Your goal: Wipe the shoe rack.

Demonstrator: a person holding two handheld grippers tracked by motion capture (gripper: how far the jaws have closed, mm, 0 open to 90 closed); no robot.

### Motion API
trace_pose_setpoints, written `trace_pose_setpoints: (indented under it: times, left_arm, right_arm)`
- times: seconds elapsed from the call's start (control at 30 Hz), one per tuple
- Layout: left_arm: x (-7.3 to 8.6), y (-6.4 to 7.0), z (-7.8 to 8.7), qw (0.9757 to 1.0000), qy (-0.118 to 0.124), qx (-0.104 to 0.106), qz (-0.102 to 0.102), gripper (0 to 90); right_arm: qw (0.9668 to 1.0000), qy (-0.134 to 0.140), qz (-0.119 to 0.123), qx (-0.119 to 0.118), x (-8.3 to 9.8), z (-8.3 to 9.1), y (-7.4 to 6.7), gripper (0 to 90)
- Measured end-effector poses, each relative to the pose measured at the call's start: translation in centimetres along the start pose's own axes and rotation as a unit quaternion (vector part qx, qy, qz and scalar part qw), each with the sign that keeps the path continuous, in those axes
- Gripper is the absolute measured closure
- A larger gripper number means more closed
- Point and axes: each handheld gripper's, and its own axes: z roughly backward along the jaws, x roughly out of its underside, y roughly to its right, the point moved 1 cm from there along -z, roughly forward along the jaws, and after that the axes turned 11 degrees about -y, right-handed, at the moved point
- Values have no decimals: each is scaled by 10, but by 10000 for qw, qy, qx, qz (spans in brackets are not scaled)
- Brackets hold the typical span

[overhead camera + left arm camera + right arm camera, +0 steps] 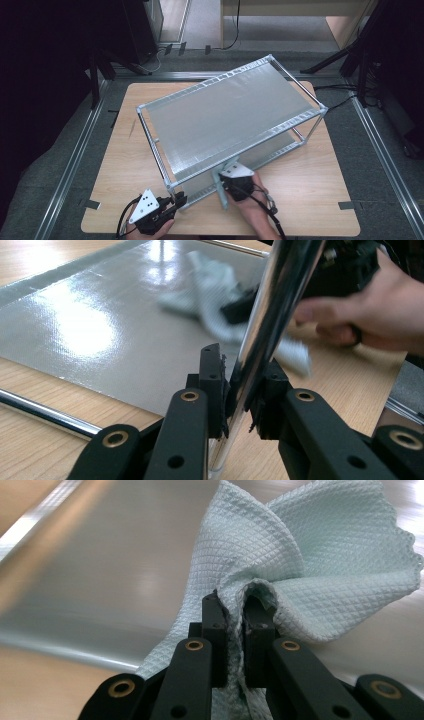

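Right gripper pinches the cloth; left gripper clamps the rack post

free: bare table at lower right and left edge of frame | blocked: two-tier metal rack fills centre | corner post and top shelf bar entry to lower shelf

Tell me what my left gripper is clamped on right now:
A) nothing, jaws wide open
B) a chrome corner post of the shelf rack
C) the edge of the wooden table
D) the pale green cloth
B: in the left gripper view the left gripper has its jaws pressed on both sides of the chrome post of the rack, while the cloth sits in the right gripper.
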Motion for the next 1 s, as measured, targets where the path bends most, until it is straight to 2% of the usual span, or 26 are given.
trace_pose_setpoints:
  times: [0.1, 0.17, 0.23, 0.27, 0.3, 0.37, 0.43, 0.47, 0.5, 0.6, 0.63, 0.67, 0.7, 0.77, 0.8, 0.87, 0.93, 1.0]
  left_arm:
    - [0, 0, 0, 10000, 1, 0, 3, 785]
    - [0, 0, 0, 10000, 2, -2, 5, 785]
    - [0, 0, 0, 10000, 0, -3, 4, 785]
    - [0, 0, 0, 10000, 1, -4, 5, 785]
    - [0, 0, 0, 10000, 1, -6, 6, 785]
    - [0, 0, 0, 10000, 1, -5, 3, 785]
    - [0, 0, 0, 10000, 11, -12, 26, 785]
    - [0, -1, 0, 10000, 17, -25, 29, 785]
    - [0, -1, 0, 10000, 20, -27, 34, 785]
    - [0, -1, 0, 10000, 16, -36, 32, 785]
    - [0, -1, 0, 10000, 13, -43, 32, 785]
    - [0, -1, 0, 10000, 12, -43, 41, 785]
    - [0, -1, 0, 10000, 15, -47, 45, 785]
    - [-1, -2, 0, 10000, 20, -52, 52, 785]
    - [-1, -2, 0, 10000, 20, -60, 45, 785]
    - [-1, -2, 0, 10000, 18, -76, 40, 785]
    - [-1, -2, 0, 10000, 14, -80, 43, 785]
    - [-1, -3, 0, 10000, 20, -88, 39, 786]
  right_arm:
    - [9984, 4, -466, 315, 8, 9, 35, 834]
    - [9965, 12, -653, 518, 13, 15, 55, 834]
    - [9925, 39, -967, 751, 19, 23, 80, 834]
    - [9911, 39, -1038, 835, 21, 26, 88, 834]
    - [9880, 43, -1175, 999, 24, 31, 101, 834]
    - [9830, 54, -1408, 1180, 31, 38, 118, 834]
    - [9757, 49, -1671, 1417, 41, 49, 136, 834]
    - [9737, 61, -1751, 1458, 44, 53, 140, 834]
    - [9697, 99, -1896, 1541, 51, 60, 147, 834]
    - [9608, 100, -2160, 1737, 65, 75, 159, 818]
    - [9568, 89, -2288, 1791, 69, 79, 163, 750]
    - [9539, 198, -2370, 1829, 72, 85, 166, 610]
    - [9515, 383, -2446, 1825, 72, 91, 169, 513]
    - [9490, 680, -2546, 1729, 69, 103, 173, 440]
    - [9474, 861, -2544, 1742, 65, 110, 176, 441]
    - [9465, 1060, -2471, 1786, 56, 116, 182, 503]
    - [9455, 1119, -2434, 1850, 42, 114, 190, 576]
    - [9414, 1174, -2502, 1931, 29, 109, 201, 633]
